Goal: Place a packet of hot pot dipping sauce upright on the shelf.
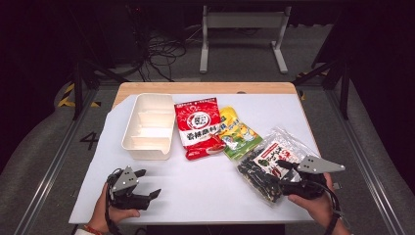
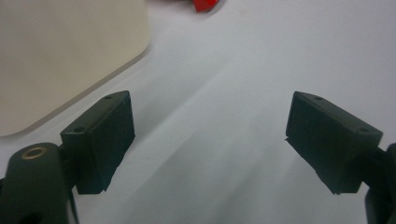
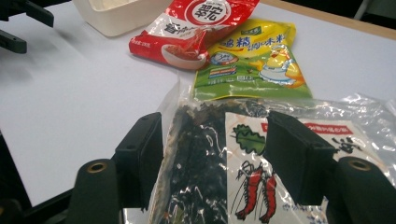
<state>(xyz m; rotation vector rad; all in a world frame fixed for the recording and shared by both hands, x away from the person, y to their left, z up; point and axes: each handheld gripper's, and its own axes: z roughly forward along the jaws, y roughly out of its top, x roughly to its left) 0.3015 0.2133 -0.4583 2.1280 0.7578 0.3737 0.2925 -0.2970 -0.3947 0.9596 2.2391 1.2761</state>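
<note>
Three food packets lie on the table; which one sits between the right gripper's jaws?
The clear packet of dark dried seaweed, nearest the person. Unlike the red packet and the yellow-green one lying beyond it, it is see-through and bears a shrimp drawing.

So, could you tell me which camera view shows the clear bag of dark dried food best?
The right gripper view: the clear bag lies close up between the right gripper jaws, with its dark contents and prawn label plain. The high view shows the whole bag small, at the table's right. The left gripper view looks at bare table.
</note>
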